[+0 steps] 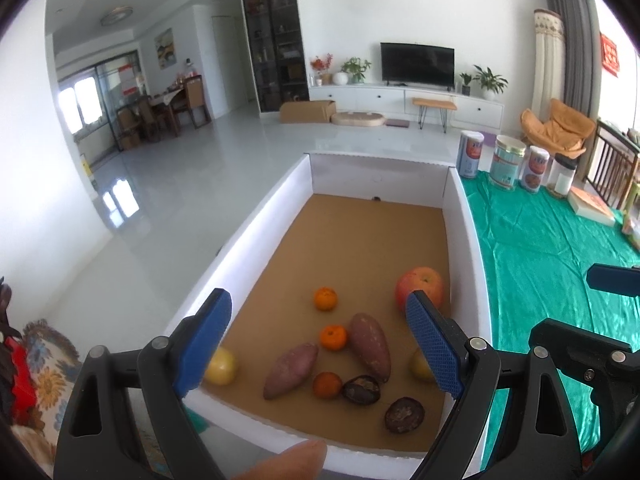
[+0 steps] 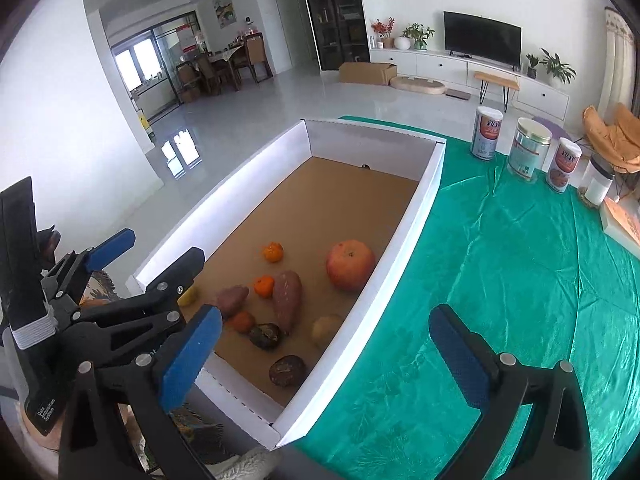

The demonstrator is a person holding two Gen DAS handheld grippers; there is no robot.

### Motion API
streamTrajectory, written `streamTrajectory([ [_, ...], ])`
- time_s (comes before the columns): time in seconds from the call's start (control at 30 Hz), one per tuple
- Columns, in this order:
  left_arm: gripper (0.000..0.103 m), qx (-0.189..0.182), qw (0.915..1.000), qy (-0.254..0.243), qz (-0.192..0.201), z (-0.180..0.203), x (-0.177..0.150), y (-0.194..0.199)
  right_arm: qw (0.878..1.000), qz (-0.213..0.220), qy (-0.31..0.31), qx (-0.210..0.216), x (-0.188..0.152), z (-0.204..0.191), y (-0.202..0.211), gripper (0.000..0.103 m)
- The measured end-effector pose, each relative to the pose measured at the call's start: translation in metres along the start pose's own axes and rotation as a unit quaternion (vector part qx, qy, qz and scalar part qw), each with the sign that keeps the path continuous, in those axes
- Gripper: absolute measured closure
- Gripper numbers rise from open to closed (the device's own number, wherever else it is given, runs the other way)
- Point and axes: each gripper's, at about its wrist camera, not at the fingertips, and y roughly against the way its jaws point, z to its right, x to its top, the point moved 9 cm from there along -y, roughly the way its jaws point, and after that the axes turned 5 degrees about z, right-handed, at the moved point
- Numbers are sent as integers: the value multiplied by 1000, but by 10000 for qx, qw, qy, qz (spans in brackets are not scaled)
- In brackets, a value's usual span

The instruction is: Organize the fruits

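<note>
A: As seen from the left wrist view, what is the status of the left claw (image 1: 318, 344)?

B: Jaws wide apart, nothing gripped. It hangs over the near end of the white box (image 1: 256, 236), which has a brown cardboard floor. The right claw's blue pad (image 1: 612, 278) shows at the right edge.

A: Box contents, counted?

B: One apple (image 1: 418, 288) by the right wall; three mandarins (image 1: 325, 299); two sweet potatoes (image 1: 370, 346); two dark round fruits (image 1: 405, 415); two yellow fruits (image 1: 222, 366), one at each side wall, both partly hidden by the blue pads. All lie in the near half.

A: Surface and room?

B: The box stands on a tabletop under a green cloth (image 1: 552, 248). Four canisters (image 1: 508, 168) stand at the cloth's far end; their labels are too small to read. Behind: white glossy floor, television (image 1: 417, 62), dark display cabinet (image 1: 274, 36), dining set, orange chair.

A: Right wrist view?

B: The right claw (image 2: 326, 354) also stands wide open and holds nothing. Its left pad lies over the box's near end, its right pad over the green cloth. The left claw (image 2: 154, 246) sits at the left, open; its handle bears a label reading "Data Acquisition System" (image 2: 46, 416).

A: Same fruit count?

B: The apple, three mandarins, two sweet potatoes and two dark fruits are confirmed. One yellow fruit lies by the right wall; the other peeks from behind the left claw.
</note>
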Motion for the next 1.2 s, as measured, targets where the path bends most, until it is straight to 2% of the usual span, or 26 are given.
streamTrajectory([
  [0.13, 12, -28, 10000, 40, -84, -4, -1, -1, 10000, -39, 4, -13, 0, -4, -3, 0],
  [0.37, 12, -286, 9975, 395, -512, -19, -9, -6, 9997, -196, 151, -40, -6, -22, -13, 0],
  [0.57, 12, 58, 9961, 383, -794, -34, -19, -12, 9993, -291, 221, -97, -7, -39, -18, 0],
  [0.77, 12, 235, 9959, 442, -757, -46, -21, -16, 9990, -216, 321, -235, -4, -44, -18, 0],
  [1.2, 12, 136, 9952, 562, -783, -52, -23, -22, 9986, -298, 260, -362, -1, -42, -23, 0],
])
